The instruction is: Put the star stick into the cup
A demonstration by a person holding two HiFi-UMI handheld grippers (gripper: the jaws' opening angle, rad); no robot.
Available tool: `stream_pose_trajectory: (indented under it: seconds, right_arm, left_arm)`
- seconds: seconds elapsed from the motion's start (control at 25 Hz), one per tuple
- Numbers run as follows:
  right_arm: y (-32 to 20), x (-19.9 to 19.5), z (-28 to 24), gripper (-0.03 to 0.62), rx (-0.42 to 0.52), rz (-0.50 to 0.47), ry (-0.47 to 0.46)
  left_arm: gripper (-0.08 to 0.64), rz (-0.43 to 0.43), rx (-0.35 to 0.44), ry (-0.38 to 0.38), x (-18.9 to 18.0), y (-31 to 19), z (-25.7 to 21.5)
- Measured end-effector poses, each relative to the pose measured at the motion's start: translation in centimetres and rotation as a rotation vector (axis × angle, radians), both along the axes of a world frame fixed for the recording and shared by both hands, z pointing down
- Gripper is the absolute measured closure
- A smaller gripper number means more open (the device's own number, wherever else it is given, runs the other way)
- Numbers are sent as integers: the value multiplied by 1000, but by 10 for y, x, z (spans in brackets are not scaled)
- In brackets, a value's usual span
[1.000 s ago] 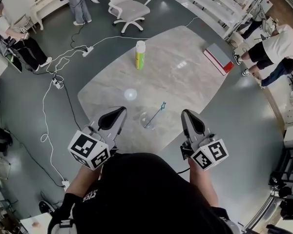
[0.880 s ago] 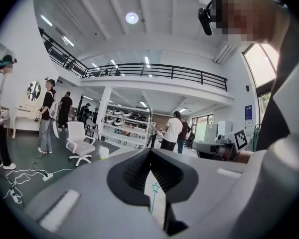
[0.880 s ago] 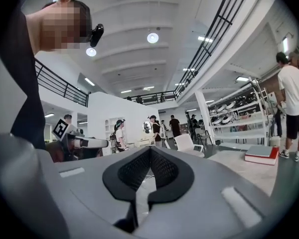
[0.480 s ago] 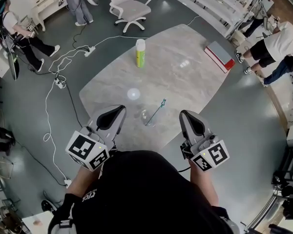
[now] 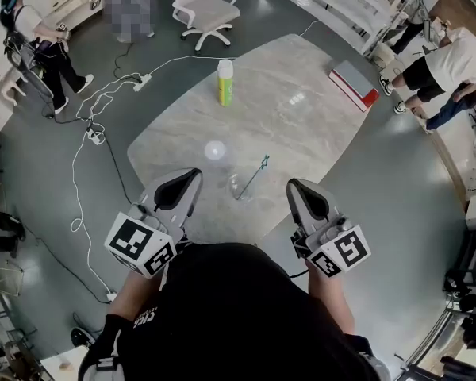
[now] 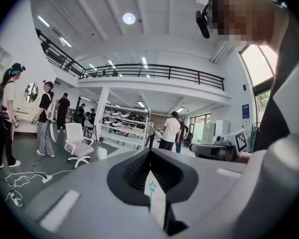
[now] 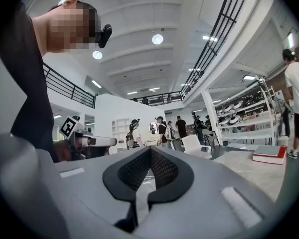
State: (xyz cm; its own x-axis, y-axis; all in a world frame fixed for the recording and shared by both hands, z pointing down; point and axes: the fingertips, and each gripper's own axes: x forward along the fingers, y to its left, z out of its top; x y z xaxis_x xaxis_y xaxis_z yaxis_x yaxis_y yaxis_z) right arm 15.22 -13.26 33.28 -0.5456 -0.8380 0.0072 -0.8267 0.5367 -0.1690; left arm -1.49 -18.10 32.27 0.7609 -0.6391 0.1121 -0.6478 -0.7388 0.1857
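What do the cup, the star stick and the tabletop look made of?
Grey veined tabletop: polished stone or stone-look, with glossy light reflections.
Small clear cup: glass or clear plastic; the tabletop shows through it.
Thin teal star stick: likely plastic, too small to confirm.

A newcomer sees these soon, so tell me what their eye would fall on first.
The two grey grippers fill the head view's foreground, left gripper and right gripper, both shut and empty. Between them, on the marbled table, the star stick leans in a clear cup. Farther off are an upright yellow-green bottle and a red-edged book at the table's right edge.
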Motion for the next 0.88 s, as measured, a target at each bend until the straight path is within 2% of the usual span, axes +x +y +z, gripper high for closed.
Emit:
stream_pose_trajectory:
  seconds: [0.88]
  right_arm:
    - [-8,6,4,580,-16,28,-1]
  left_arm:
    - [558,-13,5,-5,-8,-13,-1]
